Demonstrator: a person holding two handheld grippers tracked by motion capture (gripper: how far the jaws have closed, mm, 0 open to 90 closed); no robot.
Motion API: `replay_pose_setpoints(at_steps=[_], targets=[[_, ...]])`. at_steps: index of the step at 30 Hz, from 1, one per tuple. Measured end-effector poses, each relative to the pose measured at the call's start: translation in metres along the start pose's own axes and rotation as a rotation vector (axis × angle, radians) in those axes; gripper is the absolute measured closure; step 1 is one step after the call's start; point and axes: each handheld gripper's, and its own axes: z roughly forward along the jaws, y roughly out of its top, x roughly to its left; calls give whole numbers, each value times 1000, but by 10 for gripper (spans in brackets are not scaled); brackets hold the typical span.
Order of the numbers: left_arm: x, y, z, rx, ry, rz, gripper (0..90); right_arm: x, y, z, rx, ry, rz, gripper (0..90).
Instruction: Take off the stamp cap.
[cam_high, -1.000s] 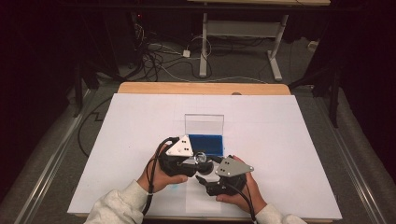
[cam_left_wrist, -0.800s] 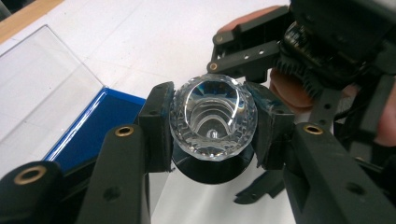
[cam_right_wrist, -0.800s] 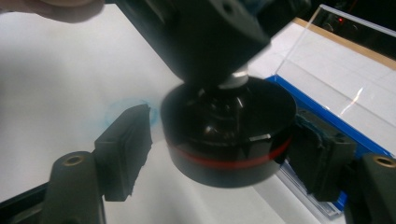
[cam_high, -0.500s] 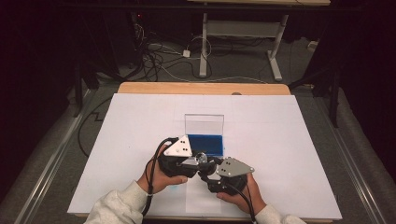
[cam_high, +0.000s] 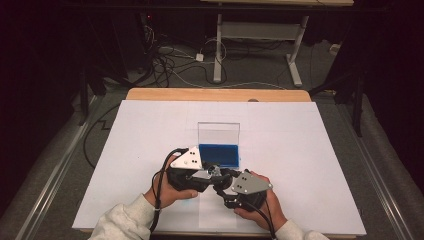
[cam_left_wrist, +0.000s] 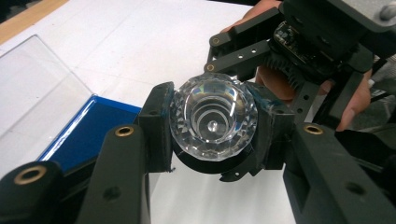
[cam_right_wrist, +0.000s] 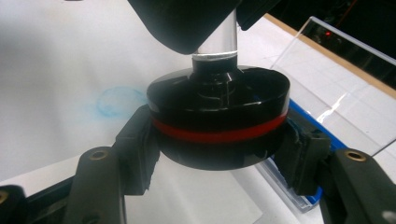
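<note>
Left tool (cam_left_wrist: 212, 128) around stamp's (cam_left_wrist: 213, 122) crystal handle

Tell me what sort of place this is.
Probably a lab or test workshop: a white-covered table under a fixed camera, loose cables on the floor, an adjustable desk frame behind, dark surroundings.

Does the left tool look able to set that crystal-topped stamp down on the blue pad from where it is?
Probably yes. The left tool grips the crystal knob right beside the blue pad, whose clear lid stands open. But the right tool clamps the black base and would have to let go or move along.
</note>
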Motion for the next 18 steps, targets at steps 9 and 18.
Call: replay_pose_setpoints(at_steps=[9,18], targets=[[0,0,1,9,-21,-6,545,-1,1,-2,28,22,-32,388],[-1,1,1,17,-19,3,545,0,2,-3,38,16,-58,389]])
